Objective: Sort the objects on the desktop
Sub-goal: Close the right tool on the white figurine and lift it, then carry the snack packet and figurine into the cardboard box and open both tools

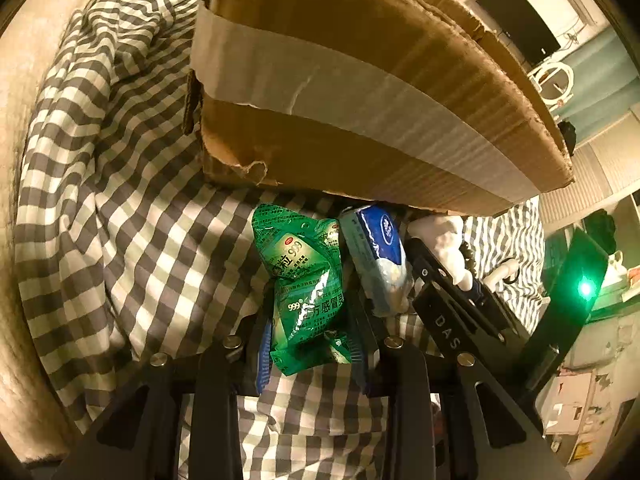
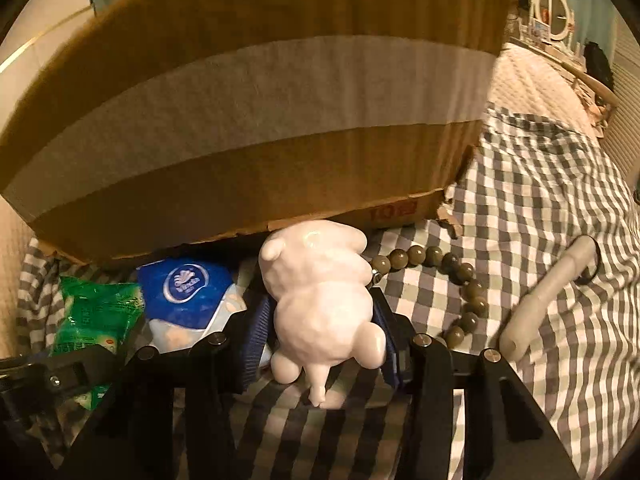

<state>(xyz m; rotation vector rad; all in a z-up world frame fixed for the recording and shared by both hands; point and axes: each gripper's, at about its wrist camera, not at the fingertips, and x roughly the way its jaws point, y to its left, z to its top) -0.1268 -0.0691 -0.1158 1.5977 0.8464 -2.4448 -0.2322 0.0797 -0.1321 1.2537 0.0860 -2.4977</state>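
Note:
My left gripper (image 1: pixel 312 336) is shut on a crumpled green medicine sachet pack (image 1: pixel 308 280), held just in front of a taped cardboard box (image 1: pixel 360 92). A blue and white tissue pack (image 1: pixel 380 256) lies right of the sachets on the checked cloth. My right gripper (image 2: pixel 320 332) is shut on a glossy white animal figurine (image 2: pixel 324 296), close under the same cardboard box (image 2: pixel 248 120). The tissue pack (image 2: pixel 188 296) and the green sachets (image 2: pixel 96 316) show at its left. The other gripper's black body crosses the right of the left wrist view.
A string of dull green beads (image 2: pixel 440 276) curls on the grey checked cloth (image 2: pixel 540 200) right of the figurine. A pale cylindrical handle (image 2: pixel 548 292) lies further right. Beyond the cloth are a quilted cream surface (image 2: pixel 528 84), a dark screen (image 1: pixel 516 20) and shelves.

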